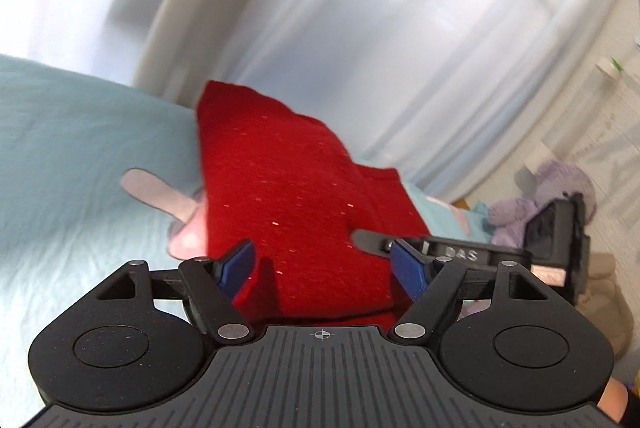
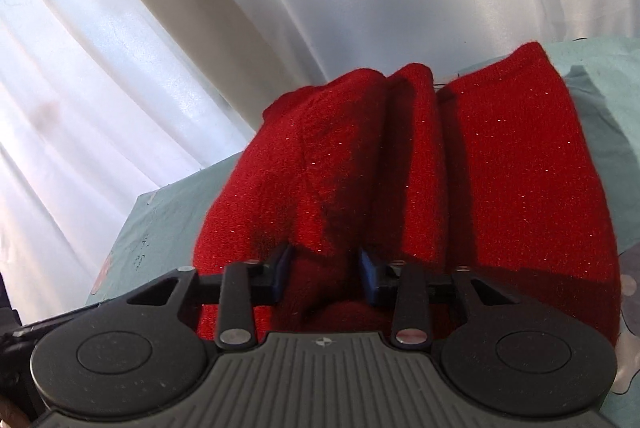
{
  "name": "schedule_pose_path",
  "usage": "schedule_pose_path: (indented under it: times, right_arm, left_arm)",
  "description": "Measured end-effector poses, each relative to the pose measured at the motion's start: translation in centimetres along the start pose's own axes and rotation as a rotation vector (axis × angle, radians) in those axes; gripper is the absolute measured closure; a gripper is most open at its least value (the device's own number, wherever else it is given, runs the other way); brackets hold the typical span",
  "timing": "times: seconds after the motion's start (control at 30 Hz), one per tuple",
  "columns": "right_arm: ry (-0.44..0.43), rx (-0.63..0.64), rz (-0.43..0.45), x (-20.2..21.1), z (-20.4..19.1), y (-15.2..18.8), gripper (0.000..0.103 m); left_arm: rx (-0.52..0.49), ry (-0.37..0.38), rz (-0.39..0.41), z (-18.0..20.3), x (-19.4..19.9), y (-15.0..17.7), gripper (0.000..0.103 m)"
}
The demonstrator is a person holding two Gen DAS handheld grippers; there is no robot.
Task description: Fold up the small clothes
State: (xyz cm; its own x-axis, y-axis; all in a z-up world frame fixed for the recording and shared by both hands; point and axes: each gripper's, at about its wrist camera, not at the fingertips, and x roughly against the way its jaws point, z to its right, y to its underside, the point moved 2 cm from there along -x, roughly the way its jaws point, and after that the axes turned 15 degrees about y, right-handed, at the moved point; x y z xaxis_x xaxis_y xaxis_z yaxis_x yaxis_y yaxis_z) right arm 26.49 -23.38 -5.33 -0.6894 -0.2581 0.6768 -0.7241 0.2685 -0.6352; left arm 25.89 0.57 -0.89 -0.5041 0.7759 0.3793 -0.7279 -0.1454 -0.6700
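Observation:
A red knit garment (image 1: 288, 188) with small glittery flecks lies on a light blue sheet (image 1: 72, 148). My left gripper (image 1: 324, 264) is open, its blue-padded fingers wide apart just above the garment's near edge. In the right wrist view the same red garment (image 2: 420, 168) shows bunched into several lengthwise folds. My right gripper (image 2: 324, 272) is open with the red knit lying between its blue pads, which stand apart on either side of a fold. The right gripper's body (image 1: 480, 252) also shows at the garment's right edge in the left wrist view.
White curtains (image 1: 400, 28) hang behind the bed. A purple plush toy (image 1: 536, 200) sits at the right. A pink printed shape (image 1: 160, 196) is on the sheet left of the garment. The sheet (image 2: 168, 220) extends left of the garment in the right wrist view.

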Motion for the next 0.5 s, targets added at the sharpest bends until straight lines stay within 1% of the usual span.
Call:
schedule_pose_path:
  times: [0.03,0.1,0.13,0.2,0.27,0.33,0.4,0.43,0.47,0.5]
  right_arm:
    - [0.011,0.024,0.010,0.1,-0.4,0.0,0.078]
    - [0.052,0.068,0.039,0.6,-1.2,0.0,0.085]
    - [0.069,0.083,0.053,1.1,-1.3,-0.1,0.087]
    - [0.081,0.079,0.110,3.0,-1.2,-0.5,0.089]
    - [0.089,0.039,0.132,4.3,-0.3,-0.5,0.090]
    - [0.122,-0.009,0.102,4.4,1.1,0.3,0.090]
    - [0.191,0.023,0.055,3.1,1.9,1.7,0.090]
    - [0.192,0.028,0.043,2.6,2.1,2.0,0.089]
    - [0.177,0.024,0.043,2.6,2.2,1.9,0.088]
    - [0.166,0.017,0.041,2.8,2.3,1.5,0.085]
  left_arm:
    - [0.022,-0.012,0.012,-0.5,0.0,-0.3,0.023]
    - [0.045,-0.026,0.031,-1.1,-0.3,-0.8,0.023]
    - [0.053,-0.034,0.035,-1.2,-0.5,-0.9,0.023]
    - [0.059,-0.028,0.038,-1.2,-1.2,-1.0,0.023]
    - [0.058,-0.027,0.027,-1.4,-2.1,-0.8,0.023]
    - [0.066,-0.030,-0.001,-1.8,-3.5,-0.4,0.023]
    - [0.093,-0.026,-0.049,-2.4,-4.8,0.1,0.026]
    - [0.108,-0.011,-0.074,-2.7,-5.5,0.4,0.025]
    - [0.109,-0.019,-0.082,-2.9,-5.9,0.7,0.021]
    - [0.096,-0.035,-0.084,-3.0,-6.1,0.8,0.021]
